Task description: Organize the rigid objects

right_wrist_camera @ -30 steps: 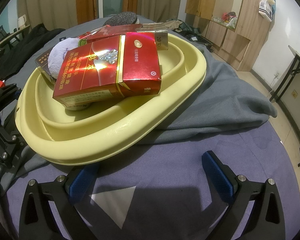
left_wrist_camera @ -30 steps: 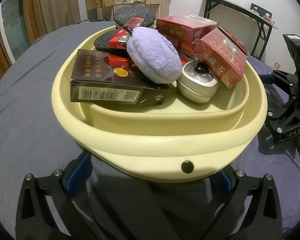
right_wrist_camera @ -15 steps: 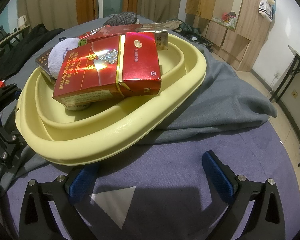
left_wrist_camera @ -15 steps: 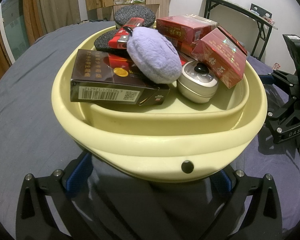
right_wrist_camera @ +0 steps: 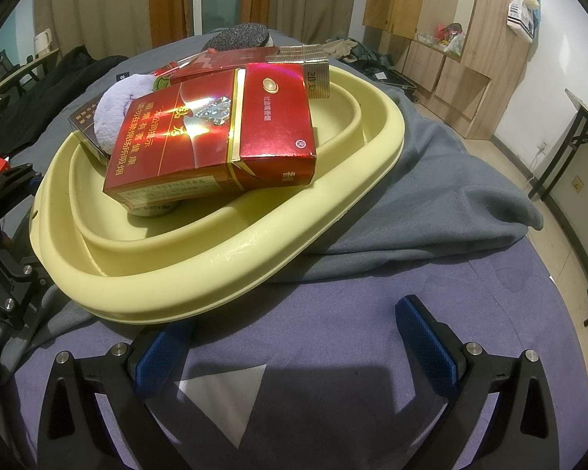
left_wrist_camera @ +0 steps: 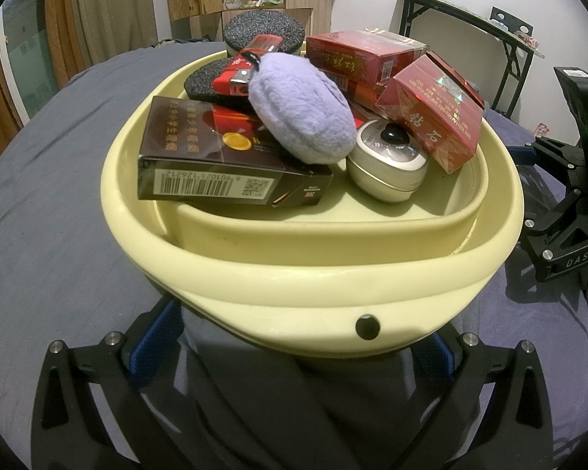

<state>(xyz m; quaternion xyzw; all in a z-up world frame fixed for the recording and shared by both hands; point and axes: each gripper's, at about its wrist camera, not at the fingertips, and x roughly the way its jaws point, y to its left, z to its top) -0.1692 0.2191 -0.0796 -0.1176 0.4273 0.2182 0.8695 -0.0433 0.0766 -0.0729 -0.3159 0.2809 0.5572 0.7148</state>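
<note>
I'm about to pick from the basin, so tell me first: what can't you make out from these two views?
- Left gripper, left wrist view: fingertips hidden under the basin rim; open or shut unclear.
- Tin, right wrist view: mostly hidden under the red pack.
- Lighter, left wrist view: lower part behind the purple puff.
- Basin floor under the pile: covered in both views.

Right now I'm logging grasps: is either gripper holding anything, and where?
Nothing is held. The left gripper is open below the yellow basin; the right gripper is open over bare cloth.
</note>
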